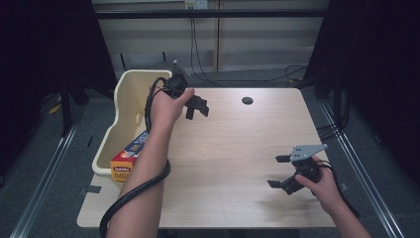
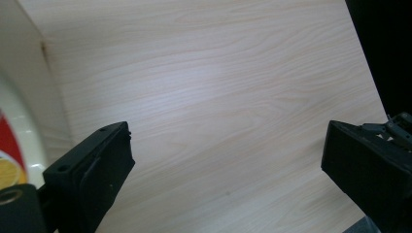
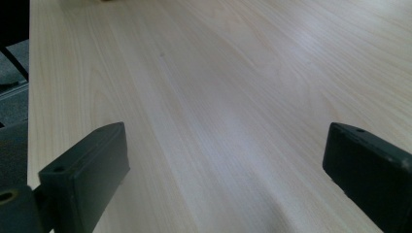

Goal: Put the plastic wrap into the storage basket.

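High view alone showed the cream bin (image 1: 130,106) at the table's (image 1: 233,148) left edge, an orange box (image 1: 128,161) lying inside. Right gripper (image 1: 281,171) near, jaws wide apart, empty, over bare wood. Left gripper (image 1: 197,107) farther, just beside the bin, jaws likewise apart, holding nothing. Cables on floor beyond.

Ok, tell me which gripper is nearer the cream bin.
The left gripper, held beside the cream bin at the table's far left; the right gripper hovers near right.

A box (image 1: 130,157) lies in the tub (image 1: 130,94) left of the table (image 1: 237,148).
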Motion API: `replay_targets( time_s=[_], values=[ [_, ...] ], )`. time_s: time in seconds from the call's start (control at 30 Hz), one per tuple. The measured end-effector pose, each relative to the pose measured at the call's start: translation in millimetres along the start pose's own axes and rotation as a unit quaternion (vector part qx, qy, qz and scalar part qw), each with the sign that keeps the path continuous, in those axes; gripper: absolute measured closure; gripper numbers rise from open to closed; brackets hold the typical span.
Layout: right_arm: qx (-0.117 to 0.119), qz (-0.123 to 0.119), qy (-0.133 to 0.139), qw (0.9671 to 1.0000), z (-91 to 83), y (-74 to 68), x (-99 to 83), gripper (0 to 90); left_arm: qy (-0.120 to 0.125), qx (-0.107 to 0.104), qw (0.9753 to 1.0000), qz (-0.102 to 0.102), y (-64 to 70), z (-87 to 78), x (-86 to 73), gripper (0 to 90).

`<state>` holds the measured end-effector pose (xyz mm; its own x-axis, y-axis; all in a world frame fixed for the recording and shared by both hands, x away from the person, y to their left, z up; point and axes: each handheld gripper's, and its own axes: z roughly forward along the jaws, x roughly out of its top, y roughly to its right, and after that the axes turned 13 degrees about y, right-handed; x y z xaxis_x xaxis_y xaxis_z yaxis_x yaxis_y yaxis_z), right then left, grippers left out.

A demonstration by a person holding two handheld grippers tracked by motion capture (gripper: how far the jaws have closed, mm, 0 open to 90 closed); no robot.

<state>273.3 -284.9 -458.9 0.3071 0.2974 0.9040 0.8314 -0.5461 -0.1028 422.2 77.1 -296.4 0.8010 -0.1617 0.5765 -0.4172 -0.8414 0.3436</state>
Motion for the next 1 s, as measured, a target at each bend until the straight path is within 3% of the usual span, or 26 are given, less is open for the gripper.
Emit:
replay_targets(
  time_s=[0.27,1.0],
  values=[
    [-0.001,0.001,0.0,1.0,0.4,0.1,-0.4,2.5,-0.002,-0.019,0.9998,0.003,7.3,16.2,-7.2,5.0],
    [0.0,-0.001,-0.001,1.0,1.9,0.9,-2.0,2.4,-0.019,-0.044,0.9989,0.004,12.0,56.7,-35.8,5.6]
  ],
)
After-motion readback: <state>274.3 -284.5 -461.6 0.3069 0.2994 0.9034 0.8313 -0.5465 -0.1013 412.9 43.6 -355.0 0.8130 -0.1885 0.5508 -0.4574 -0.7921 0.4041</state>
